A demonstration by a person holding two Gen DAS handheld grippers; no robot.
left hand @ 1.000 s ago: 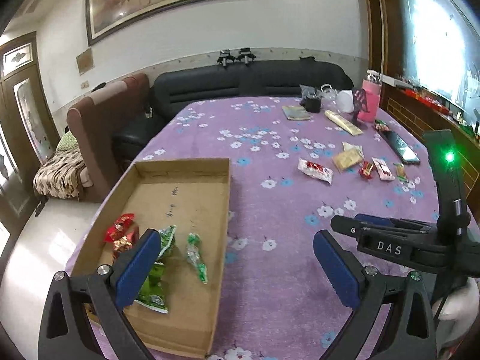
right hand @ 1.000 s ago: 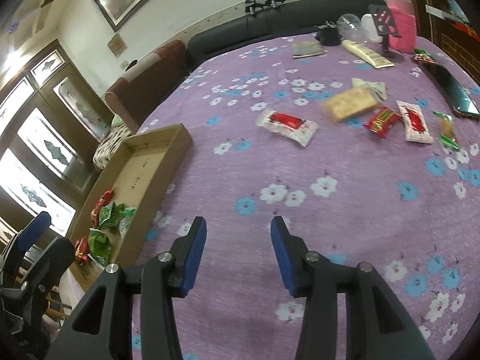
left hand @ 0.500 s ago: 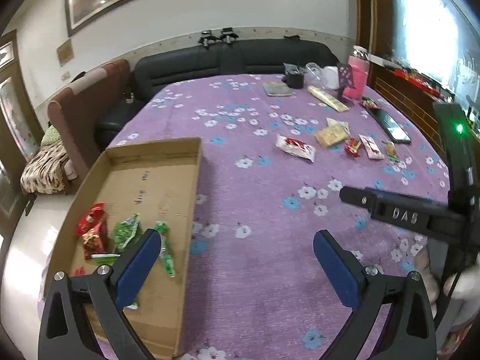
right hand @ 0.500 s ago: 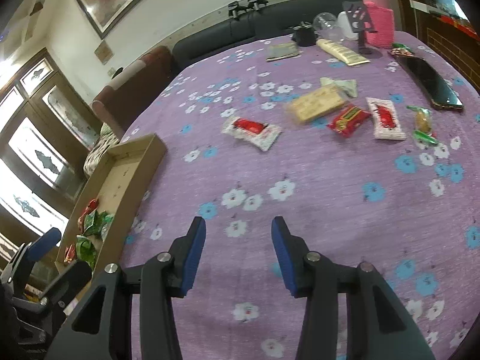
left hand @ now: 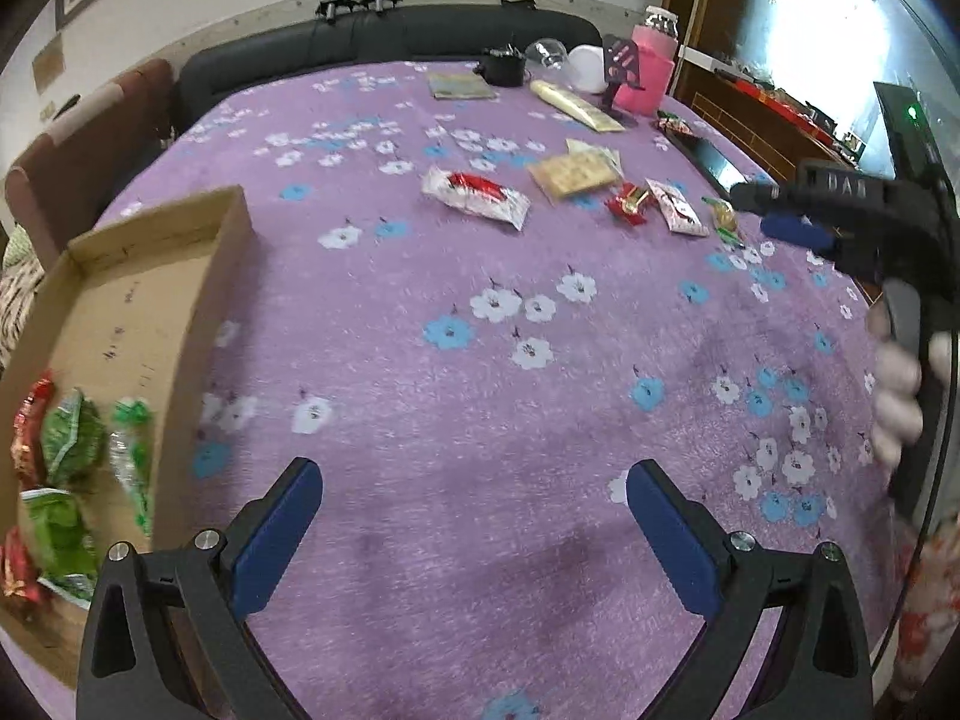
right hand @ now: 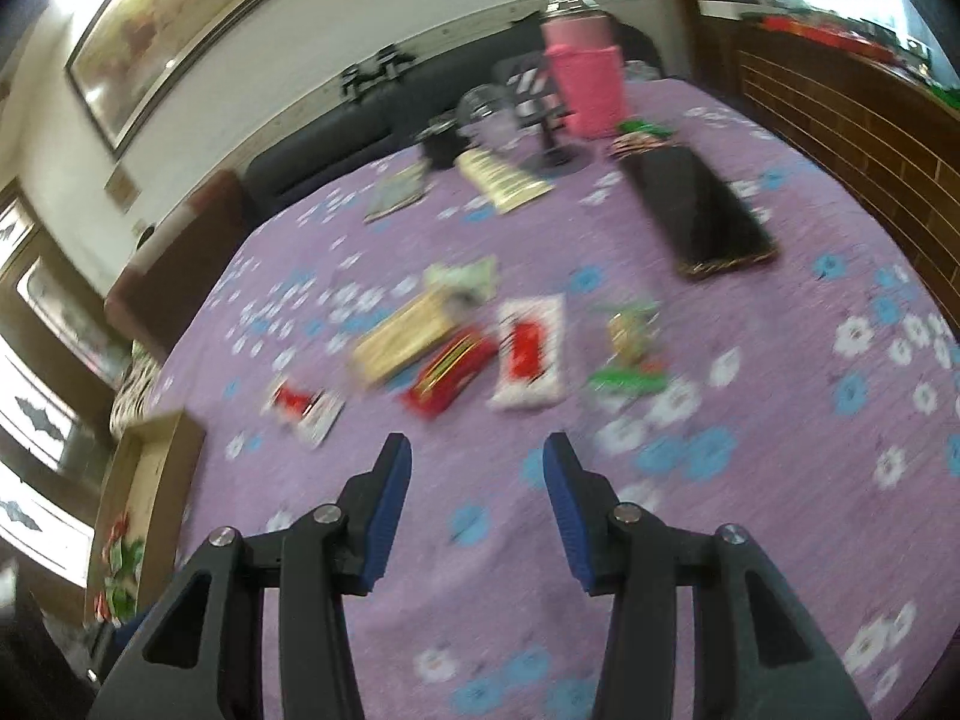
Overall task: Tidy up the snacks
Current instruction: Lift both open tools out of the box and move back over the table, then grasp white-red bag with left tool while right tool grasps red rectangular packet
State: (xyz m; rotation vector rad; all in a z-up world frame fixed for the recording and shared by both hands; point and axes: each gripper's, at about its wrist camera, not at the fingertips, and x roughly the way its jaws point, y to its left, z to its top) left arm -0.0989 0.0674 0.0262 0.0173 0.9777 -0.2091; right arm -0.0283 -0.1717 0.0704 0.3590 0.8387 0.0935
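The right hand-held gripper [right hand: 477,468] hangs over the table [right hand: 780,480], released and empty, with the white-and-red packet [right hand: 528,354] just ahead and slightly right of its tips, beside the red bar [right hand: 450,375]. The packet's long axis runs nearly straight away from the tips. The left hand-held gripper [left hand: 474,516], wide and empty, lies well back from that packet, near the cardboard tray [left hand: 150,276].

On my left a cardboard tray [left hand: 150,312] sits at the counter [left hand: 480,390] edge with wrapped snacks [left hand: 66,438] in its near end. More loose snacks [right hand: 480,354] lie mid-counter, a phone [right hand: 702,210] behind them to the right.
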